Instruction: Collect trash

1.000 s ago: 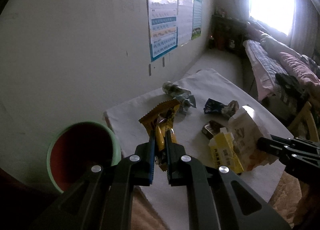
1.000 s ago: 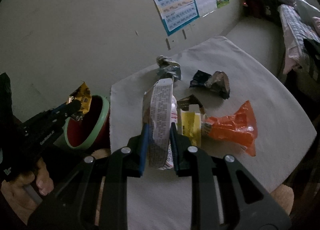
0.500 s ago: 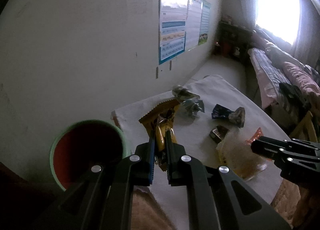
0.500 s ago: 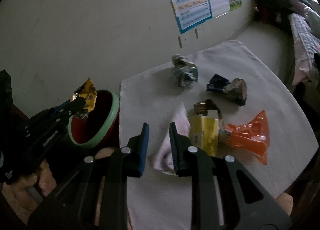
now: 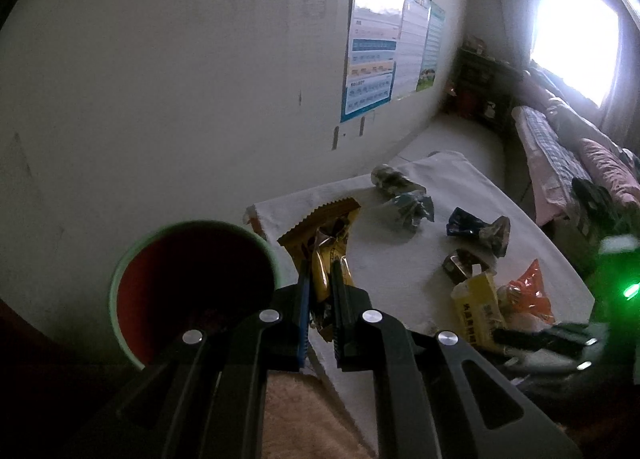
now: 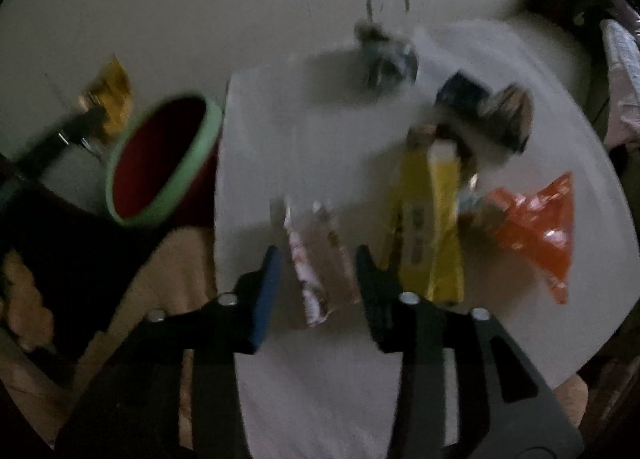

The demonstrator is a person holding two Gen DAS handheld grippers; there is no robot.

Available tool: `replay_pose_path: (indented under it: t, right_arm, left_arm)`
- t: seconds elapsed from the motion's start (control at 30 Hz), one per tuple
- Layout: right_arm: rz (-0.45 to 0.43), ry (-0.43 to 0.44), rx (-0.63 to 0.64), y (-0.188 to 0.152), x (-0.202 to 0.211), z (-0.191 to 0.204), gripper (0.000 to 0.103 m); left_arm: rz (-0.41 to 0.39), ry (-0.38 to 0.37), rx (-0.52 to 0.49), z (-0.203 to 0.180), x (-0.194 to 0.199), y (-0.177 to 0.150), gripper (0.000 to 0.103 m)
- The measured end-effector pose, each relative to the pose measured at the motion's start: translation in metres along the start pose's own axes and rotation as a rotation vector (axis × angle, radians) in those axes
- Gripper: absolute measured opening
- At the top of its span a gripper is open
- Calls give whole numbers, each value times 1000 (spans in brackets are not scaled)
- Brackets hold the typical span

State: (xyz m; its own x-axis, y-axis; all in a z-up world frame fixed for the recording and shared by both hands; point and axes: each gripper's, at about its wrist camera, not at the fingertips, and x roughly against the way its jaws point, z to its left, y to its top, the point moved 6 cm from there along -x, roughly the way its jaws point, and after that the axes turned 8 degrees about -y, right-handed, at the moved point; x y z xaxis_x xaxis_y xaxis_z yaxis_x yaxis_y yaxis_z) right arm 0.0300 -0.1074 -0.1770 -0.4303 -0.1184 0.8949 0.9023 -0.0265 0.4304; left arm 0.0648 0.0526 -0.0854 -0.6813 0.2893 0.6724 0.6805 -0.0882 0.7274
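The right gripper [image 6: 316, 283], which pinched the pale wrapper [image 6: 316, 263] a second ago, is opening; the wrapper now lies crumpled on the white cloth [image 6: 320, 379] between its parted fingers. The left gripper [image 5: 322, 291] stays clamped on the crinkled yellow wrapper [image 5: 324, 243] beside the round green-rimmed bin [image 5: 192, 283].

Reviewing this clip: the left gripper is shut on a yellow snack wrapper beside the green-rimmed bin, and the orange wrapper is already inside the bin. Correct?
Not quite. The orange wrapper lies on the white table, as the right wrist view shows. The rest holds: the left gripper is shut on the yellow snack wrapper beside the green-rimmed bin.
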Motion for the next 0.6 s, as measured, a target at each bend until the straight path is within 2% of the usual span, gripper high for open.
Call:
replay_pose_path:
  t: [0.1, 0.2, 0.27, 0.43, 0.5, 0.53, 0.6]
  right_arm:
    - [51, 2, 56, -7, -23, 14, 48]
    - [68, -37, 91, -7, -39, 21, 51]
    - [84, -59, 98, -5, -48, 20, 57]
    - [119, -80, 94, -4, -66, 17, 57]
    - [120, -70, 83, -5, -67, 16, 51]
    - [112, -68, 77, -5, -65, 15, 37]
    - [96, -45, 55, -5, -60, 14, 32]
  left_arm:
    - [-3, 3, 0, 2, 0, 0, 7]
    - [-4, 6, 0, 2, 1, 0, 7]
    - [-3, 8, -2, 3, 1, -1, 7]
    - [5, 13, 3, 7, -1, -2, 7]
    - [5, 16, 3, 7, 0, -1, 7]
    - [5, 18, 3, 8, 0, -1, 7]
    - [6, 20, 6, 8, 0, -1, 7]
